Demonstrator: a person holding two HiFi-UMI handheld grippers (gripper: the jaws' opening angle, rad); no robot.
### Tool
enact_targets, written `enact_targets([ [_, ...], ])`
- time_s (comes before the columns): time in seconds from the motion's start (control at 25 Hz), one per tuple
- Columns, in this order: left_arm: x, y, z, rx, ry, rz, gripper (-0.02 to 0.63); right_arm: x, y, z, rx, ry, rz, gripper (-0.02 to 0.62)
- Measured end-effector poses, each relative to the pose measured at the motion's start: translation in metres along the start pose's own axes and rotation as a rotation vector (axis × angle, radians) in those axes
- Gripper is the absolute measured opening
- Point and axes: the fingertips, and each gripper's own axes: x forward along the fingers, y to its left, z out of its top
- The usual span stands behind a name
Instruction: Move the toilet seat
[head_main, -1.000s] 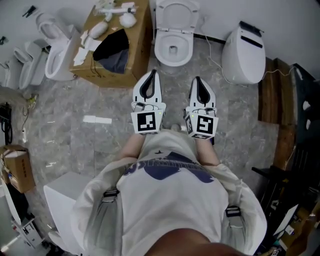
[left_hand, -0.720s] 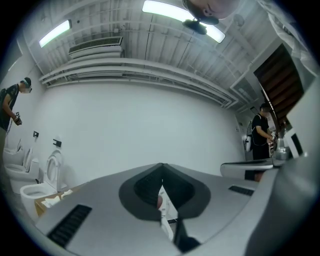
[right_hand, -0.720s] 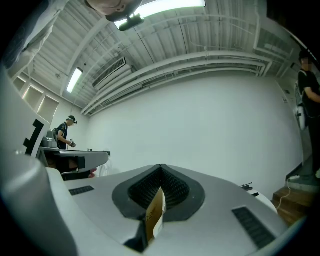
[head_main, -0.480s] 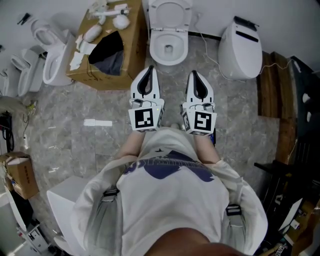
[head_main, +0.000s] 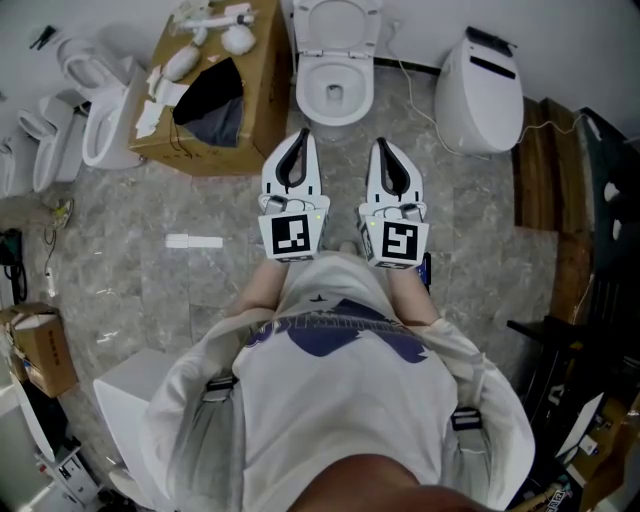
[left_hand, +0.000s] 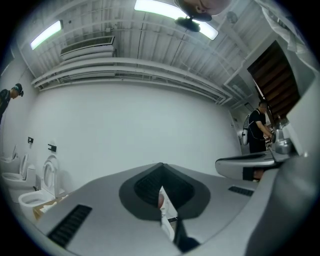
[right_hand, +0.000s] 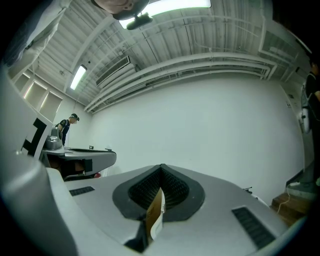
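Note:
A white toilet (head_main: 335, 85) stands against the far wall at the top middle of the head view, with its lid (head_main: 337, 22) raised behind the open bowl. My left gripper (head_main: 300, 142) and right gripper (head_main: 384, 150) are side by side in front of my chest. Both point toward the toilet and stop a short way from it. Each is shut with nothing between its jaws. In the left gripper view the left gripper (left_hand: 161, 167) has its dark pads meeting, with only wall ahead. In the right gripper view the right gripper (right_hand: 161, 169) looks the same.
A cardboard box (head_main: 250, 100) with a black cloth and white parts stands left of the toilet. More toilets (head_main: 100, 110) line the left wall. A closed white toilet (head_main: 482, 90) and wooden boards (head_main: 535, 170) are at the right. A white strip (head_main: 195, 241) lies on the floor.
The head view has shifted a little, so the toilet and box sit slightly higher and further left. Both grippers have stayed shut and in much the same place.

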Motion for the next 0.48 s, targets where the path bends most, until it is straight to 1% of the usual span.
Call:
enact_targets([
  [0.48,0.0021,0.0026,0.0018,0.01,-0.005,-0.002,-0.003,0.0035,-0.004,0.0043,-0.001,-0.014,0.004,0.006],
])
